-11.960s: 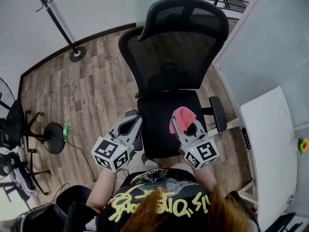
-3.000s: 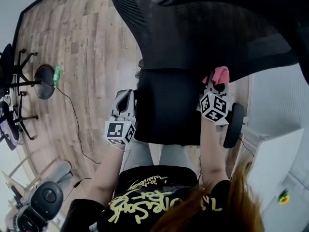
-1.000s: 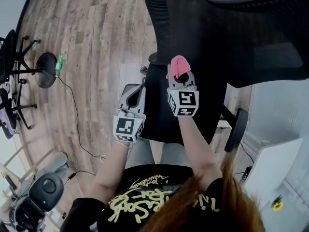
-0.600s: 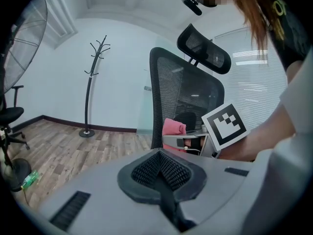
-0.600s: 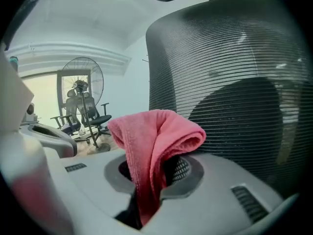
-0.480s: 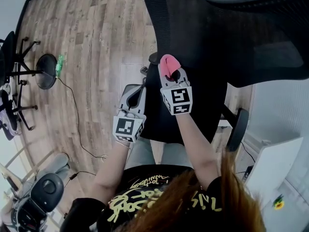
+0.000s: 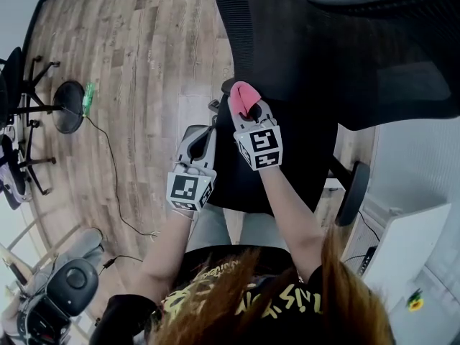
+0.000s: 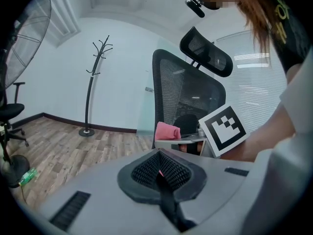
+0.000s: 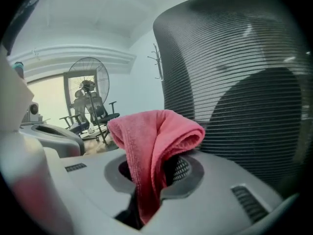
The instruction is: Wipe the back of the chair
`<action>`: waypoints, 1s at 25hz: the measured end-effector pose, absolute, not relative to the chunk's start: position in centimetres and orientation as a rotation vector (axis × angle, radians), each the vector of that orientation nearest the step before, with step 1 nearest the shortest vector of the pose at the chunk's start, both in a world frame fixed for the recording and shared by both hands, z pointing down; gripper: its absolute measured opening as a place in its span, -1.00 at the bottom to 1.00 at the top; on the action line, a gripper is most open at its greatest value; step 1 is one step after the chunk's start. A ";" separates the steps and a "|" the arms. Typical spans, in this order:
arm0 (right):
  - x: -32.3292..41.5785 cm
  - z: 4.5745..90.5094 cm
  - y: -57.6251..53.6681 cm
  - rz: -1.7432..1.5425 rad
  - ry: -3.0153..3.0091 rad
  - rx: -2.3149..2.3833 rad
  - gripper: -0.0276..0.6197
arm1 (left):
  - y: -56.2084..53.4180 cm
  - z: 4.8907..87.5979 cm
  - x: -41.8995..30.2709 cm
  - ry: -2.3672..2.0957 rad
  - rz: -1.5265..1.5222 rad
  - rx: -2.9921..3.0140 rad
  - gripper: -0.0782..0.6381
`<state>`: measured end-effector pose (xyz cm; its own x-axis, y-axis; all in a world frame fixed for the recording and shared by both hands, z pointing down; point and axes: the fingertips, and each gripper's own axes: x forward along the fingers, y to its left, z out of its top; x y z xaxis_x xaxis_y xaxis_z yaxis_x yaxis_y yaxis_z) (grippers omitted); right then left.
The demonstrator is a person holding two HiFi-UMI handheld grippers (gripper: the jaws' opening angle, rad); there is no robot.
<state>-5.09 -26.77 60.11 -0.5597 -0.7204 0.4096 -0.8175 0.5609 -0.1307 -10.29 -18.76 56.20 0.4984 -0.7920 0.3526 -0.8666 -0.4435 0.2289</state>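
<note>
Pink cloth [image 7: 243, 98] raised to the office chair's mesh backrest [image 7: 302, 42].

Head view: the right gripper [image 7: 246, 110] holds the cloth at the backrest's lower left edge, above the seat [image 7: 305, 157]; the left gripper [image 7: 204, 134] sits lower, just beside the seat's left side. Left gripper view: its jaws are pressed together with nothing between them. Right gripper view: its jaws are clamped on the folded cloth, the mesh close behind; whether they touch is unclear.
</note>
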 end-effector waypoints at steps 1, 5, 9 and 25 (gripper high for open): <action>-5.6 60.4 -26.5 0.440 -2.490 1.215 -0.69 | -18.7 56.2 -10.2 -1.379 0.274 2.370 -0.80; -6.2 60.3 -25.4 0.447 -2.506 1.153 -0.69 | -18.7 56.2 -10.1 -1.371 0.276 2.380 -0.80; -3.8 59.6 -23.9 0.501 -2.497 1.235 -0.69 | -18.8 56.3 -10.5 -1.365 0.272 2.368 -0.80; 29.7 64.2 -16.3 0.702 -1.816 2.054 -0.69 | -18.1 56.4 -9.3 -1.374 0.376 2.449 -0.80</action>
